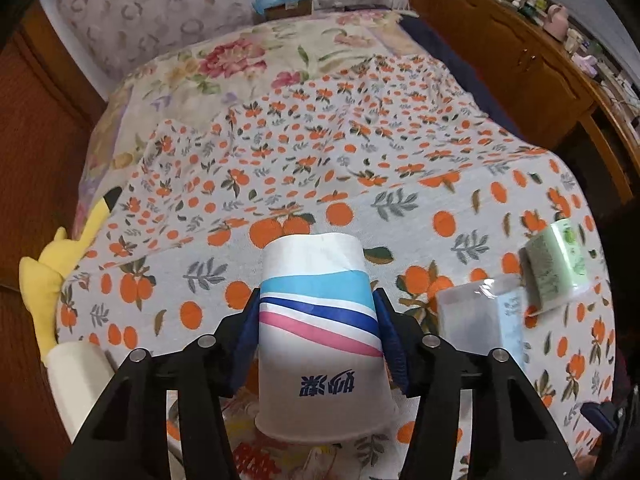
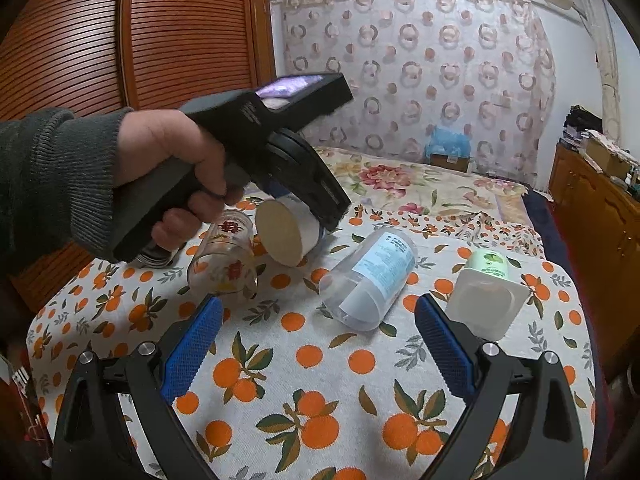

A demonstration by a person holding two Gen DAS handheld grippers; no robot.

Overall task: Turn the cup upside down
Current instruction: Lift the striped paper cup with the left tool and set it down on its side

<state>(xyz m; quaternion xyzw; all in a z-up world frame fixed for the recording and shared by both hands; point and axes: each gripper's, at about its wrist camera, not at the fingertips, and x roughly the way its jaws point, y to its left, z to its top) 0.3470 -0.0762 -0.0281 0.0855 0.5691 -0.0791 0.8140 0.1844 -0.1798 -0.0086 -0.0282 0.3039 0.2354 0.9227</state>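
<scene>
Two grippers work over an orange-printed cloth on the bed (image 2: pixel 320 360): left gripper (image 1: pixel 318 332) fingers clamped on the white striped paper cup (image 1: pixel 320 344), held tilted above it; right gripper (image 2: pixel 318 344) fingers apart, wooden wardrobe (image 2: pixel 160 32) at 10 o'clock.

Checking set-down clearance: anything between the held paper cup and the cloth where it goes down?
Nothing visible directly under it. The left claw grips the paper cup above the cloth. Close by, though: a floral glass lying on its left, and a clear plastic container lying on its right.
</scene>
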